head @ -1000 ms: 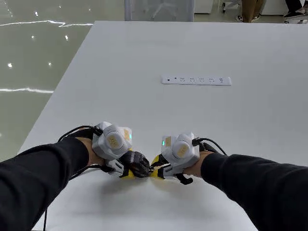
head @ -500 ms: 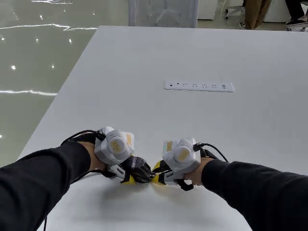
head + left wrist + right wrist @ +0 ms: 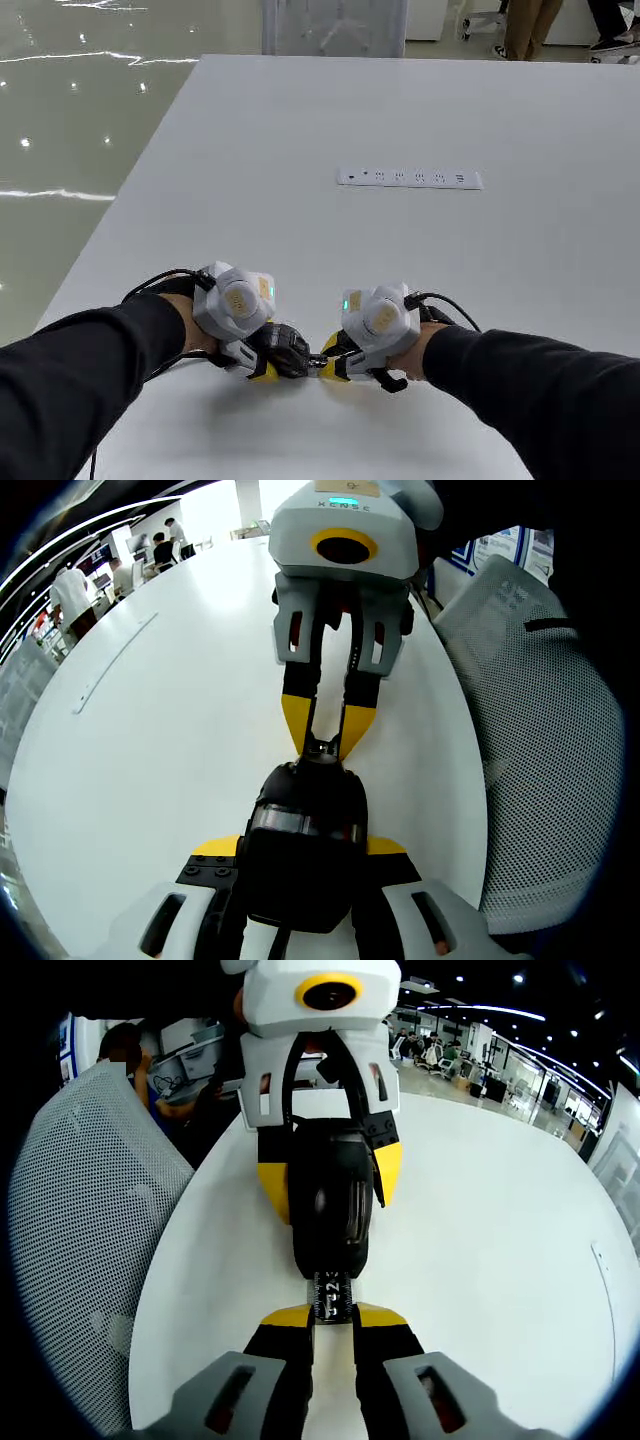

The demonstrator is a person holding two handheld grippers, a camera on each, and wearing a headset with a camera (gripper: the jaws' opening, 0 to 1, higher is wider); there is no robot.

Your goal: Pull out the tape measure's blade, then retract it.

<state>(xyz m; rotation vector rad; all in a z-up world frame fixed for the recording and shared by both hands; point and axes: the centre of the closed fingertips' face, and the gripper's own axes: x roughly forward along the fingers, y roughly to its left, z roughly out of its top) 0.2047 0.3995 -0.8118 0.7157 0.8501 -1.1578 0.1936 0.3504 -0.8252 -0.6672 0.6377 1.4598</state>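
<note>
Closely paired claws share one tape measure (image 3: 330, 1200).
Jaws of the left claw (image 3: 300, 848) clamp its case (image 3: 303, 880); the right claw (image 3: 331, 1318) pinches the blade (image 3: 330, 1295) just beyond.

Black tape measure (image 3: 305, 845), short stretch of blade (image 3: 331, 1300) out

White workbench (image 3: 420, 100) with a power strip (image 3: 410, 179), glossy pale floor (image 3: 60, 120), grey mesh chair (image 3: 540, 700)

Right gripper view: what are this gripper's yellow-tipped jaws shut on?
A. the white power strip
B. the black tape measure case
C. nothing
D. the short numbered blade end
D: the right gripper pinches the short numbered blade just outside the black tape measure case, which the left gripper holds.
</note>
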